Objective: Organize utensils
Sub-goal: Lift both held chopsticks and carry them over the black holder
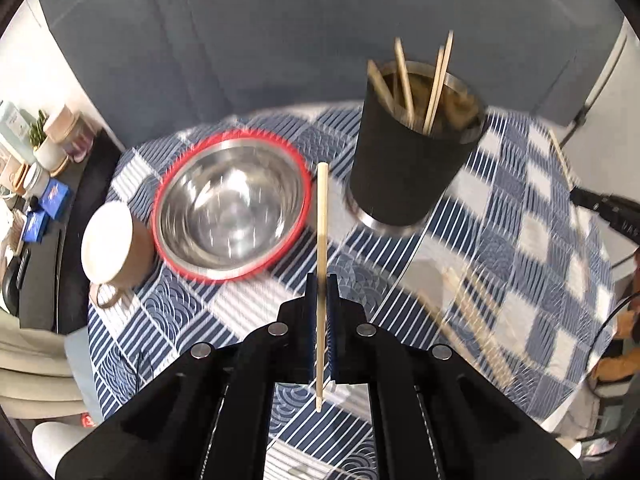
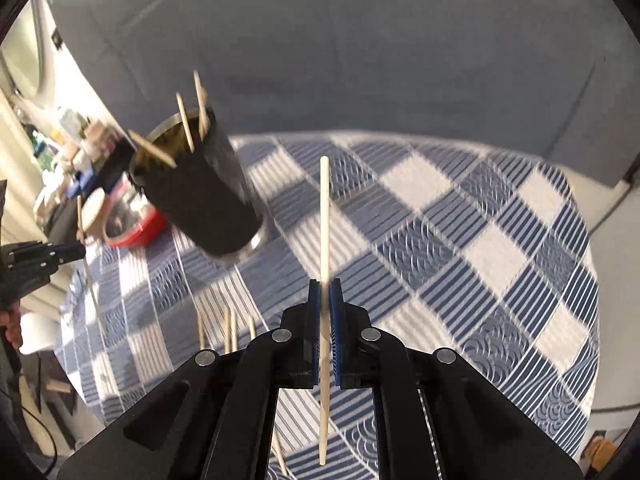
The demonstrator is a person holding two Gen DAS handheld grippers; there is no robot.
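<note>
My left gripper (image 1: pixel 321 280) is shut on a wooden chopstick (image 1: pixel 322 220) that points forward, above the table. The black utensil cup (image 1: pixel 412 160) with a steel rim stands ahead and to the right, holding several chopsticks. My right gripper (image 2: pixel 325 284) is shut on another chopstick (image 2: pixel 324 220) above the checked cloth. The same cup (image 2: pixel 208 196) is ahead to its left. Loose chopsticks (image 2: pixel 230 330) lie on the cloth left of the right gripper; they also show blurred in the left wrist view (image 1: pixel 476 320).
A steel bowl with a red rim (image 1: pixel 230 204) and a white mug (image 1: pixel 112 248) sit left of the cup on the blue-and-white checked tablecloth (image 2: pixel 460 240). A grey sofa (image 1: pixel 280 40) lies behind. The left gripper shows at the left edge (image 2: pixel 40 256).
</note>
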